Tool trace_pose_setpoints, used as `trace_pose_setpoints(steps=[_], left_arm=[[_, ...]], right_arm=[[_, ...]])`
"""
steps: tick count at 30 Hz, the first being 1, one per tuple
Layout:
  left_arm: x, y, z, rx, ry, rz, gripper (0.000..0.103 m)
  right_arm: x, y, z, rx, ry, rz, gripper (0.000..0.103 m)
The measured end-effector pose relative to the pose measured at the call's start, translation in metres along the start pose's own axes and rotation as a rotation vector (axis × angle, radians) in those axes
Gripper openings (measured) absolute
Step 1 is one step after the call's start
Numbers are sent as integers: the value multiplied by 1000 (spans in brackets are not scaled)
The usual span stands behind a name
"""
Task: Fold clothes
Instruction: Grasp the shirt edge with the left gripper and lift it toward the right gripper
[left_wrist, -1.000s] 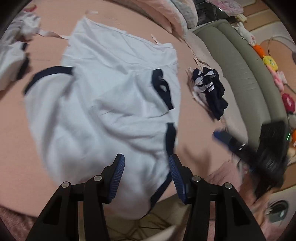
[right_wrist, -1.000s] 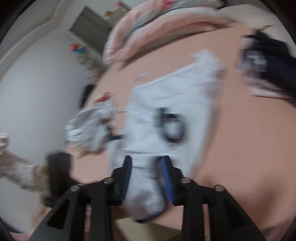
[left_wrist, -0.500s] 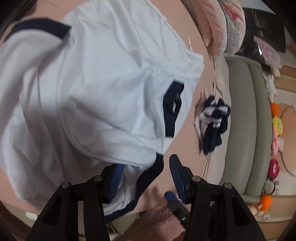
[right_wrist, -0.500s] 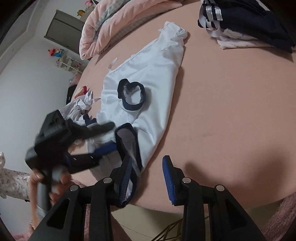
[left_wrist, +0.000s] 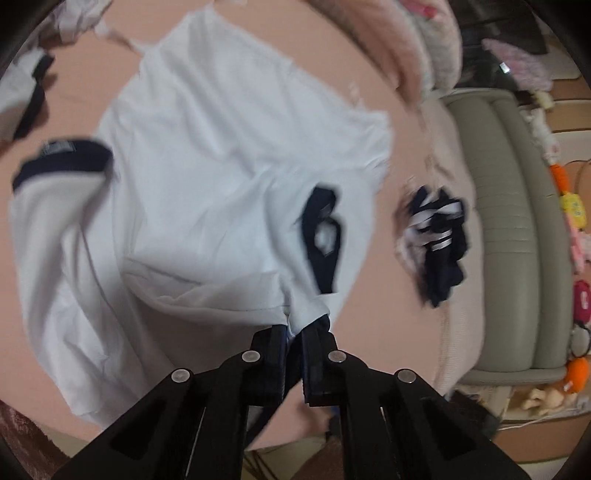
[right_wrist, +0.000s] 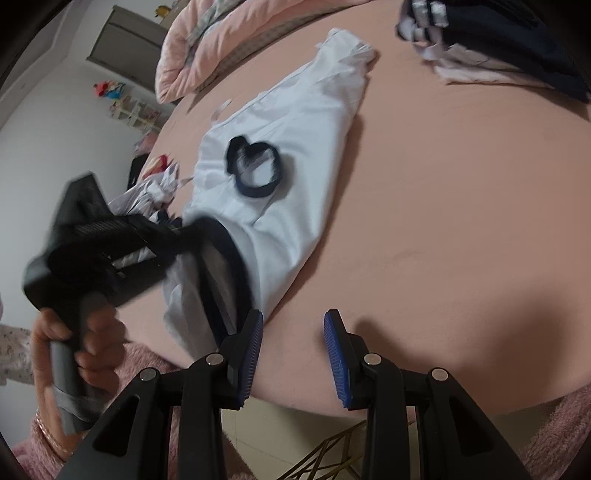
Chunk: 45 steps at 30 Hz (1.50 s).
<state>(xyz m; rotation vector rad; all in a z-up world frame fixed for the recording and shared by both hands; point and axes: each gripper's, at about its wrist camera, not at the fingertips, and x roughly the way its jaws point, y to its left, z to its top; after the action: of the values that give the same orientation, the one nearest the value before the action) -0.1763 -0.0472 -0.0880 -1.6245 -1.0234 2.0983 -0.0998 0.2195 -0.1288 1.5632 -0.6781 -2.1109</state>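
Note:
A white T-shirt (left_wrist: 207, 166) with navy trim lies spread on the pink bed (left_wrist: 376, 295), its navy collar (left_wrist: 325, 236) facing up. My left gripper (left_wrist: 295, 332) is shut on the shirt's near sleeve at the navy cuff, and the cloth bunches up from its jaws. In the right wrist view the same shirt (right_wrist: 295, 122) stretches away, and the left gripper (right_wrist: 110, 251), held by a hand, lifts the navy-edged sleeve (right_wrist: 221, 266). My right gripper (right_wrist: 293, 350) stands open over the bed's near edge, just right of that sleeve, with nothing between its pads.
A pile of navy and white striped clothes (left_wrist: 436, 240) lies to the right of the shirt. A crumpled white garment (right_wrist: 155, 188) sits on the bed's far left. A pink quilt (right_wrist: 229, 37) is bunched at the back. A grey-green sofa (left_wrist: 517, 221) runs beside the bed.
My left gripper went from open around the navy cuff to shut on it and pulled the sleeve up. The right gripper dropped to the bed's edge, then held still, open.

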Motion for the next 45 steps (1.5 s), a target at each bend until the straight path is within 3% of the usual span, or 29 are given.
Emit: trace_pose_setpoints(steps=[3, 4, 6, 10, 16, 21, 23, 24, 31, 36, 38, 41, 43, 45], left_arm=[[-33, -19, 3, 20, -70, -91, 5], [-42, -26, 4, 34, -91, -103, 5], [-56, -39, 4, 65, -138, -107, 5], [-76, -44, 2, 88, -188, -112, 5], [-78, -37, -6, 60, -186, -170, 5], [-89, -39, -11, 73, -202, -203, 5], [-94, -41, -12, 88, -210, -213, 5], [-97, -42, -14, 100, -216, -216, 5], [-120, -57, -19, 177, -243, -249, 5], [-158, -106, -1, 325, -297, -303, 5], [-192, -133, 0, 399, -381, -355, 5], [-249, -164, -11, 478, -520, -432, 5], [-274, -173, -27, 521, -561, -459, 5], [-277, -173, -39, 526, -539, -461, 5]], right_arm=[[-1, 26, -2, -87, -13, 111, 35], [1, 38, -4, -125, -23, 123, 41], [11, 59, -7, -175, -23, 129, 52], [42, 83, -12, -181, 36, 145, 53], [81, 85, -8, -194, 7, -42, 53], [96, 64, -2, -86, 1, 55, 53], [91, 66, 1, -93, -25, 84, 26], [83, 69, 4, -109, -53, 74, 4], [7, 81, 36, -193, -299, -91, 4], [-83, 89, 80, -236, -506, -191, 4], [-127, 102, 92, -276, -611, -170, 4], [-204, 145, 89, -353, -800, -60, 4], [-256, 158, 81, -381, -892, 48, 3], [-288, 163, 71, -409, -941, 88, 4]])
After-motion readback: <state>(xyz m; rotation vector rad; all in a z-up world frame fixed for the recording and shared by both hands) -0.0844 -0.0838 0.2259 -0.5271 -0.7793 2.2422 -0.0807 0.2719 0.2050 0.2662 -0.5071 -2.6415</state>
